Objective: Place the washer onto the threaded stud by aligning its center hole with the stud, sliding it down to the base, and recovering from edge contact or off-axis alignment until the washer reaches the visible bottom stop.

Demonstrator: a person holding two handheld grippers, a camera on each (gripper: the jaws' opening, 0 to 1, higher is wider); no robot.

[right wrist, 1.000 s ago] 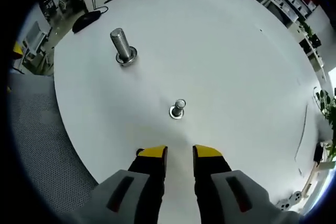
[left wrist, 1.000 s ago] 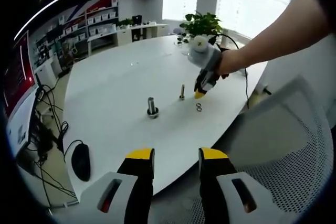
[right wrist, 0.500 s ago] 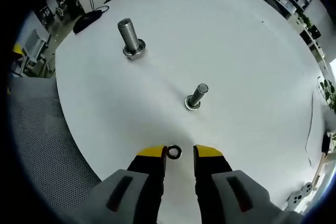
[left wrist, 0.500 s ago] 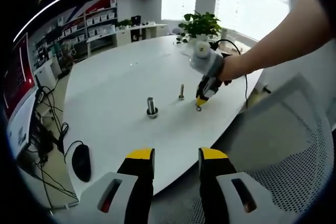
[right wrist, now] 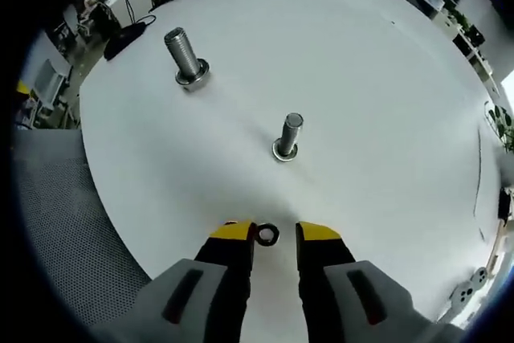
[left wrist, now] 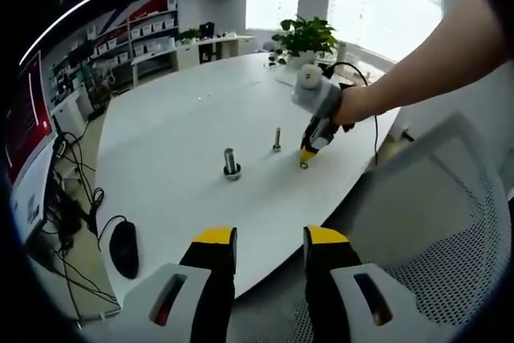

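the right gripper (right wrist: 275, 233) hangs low over the white table (right wrist: 385, 102), its jaws parted with the washer (right wrist: 267, 235) lying between the yellow tips, not yet clamped. the thin threaded stud (right wrist: 287, 136) stands just beyond it, the thicker bolt (right wrist: 185, 57) farther left. the left gripper (left wrist: 271, 238) waits released at the table's near edge

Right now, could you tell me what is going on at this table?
A person holds a yellow-tipped tool in each hand over a round white table. The right tool is down at the tabletop with a small metal washer lying between its open tips, not yet gripped. Beyond it stand two upright threaded studs, a slimmer one nearer and a thicker one farther off. The left tool hangs open off the table's edge, holding nothing.
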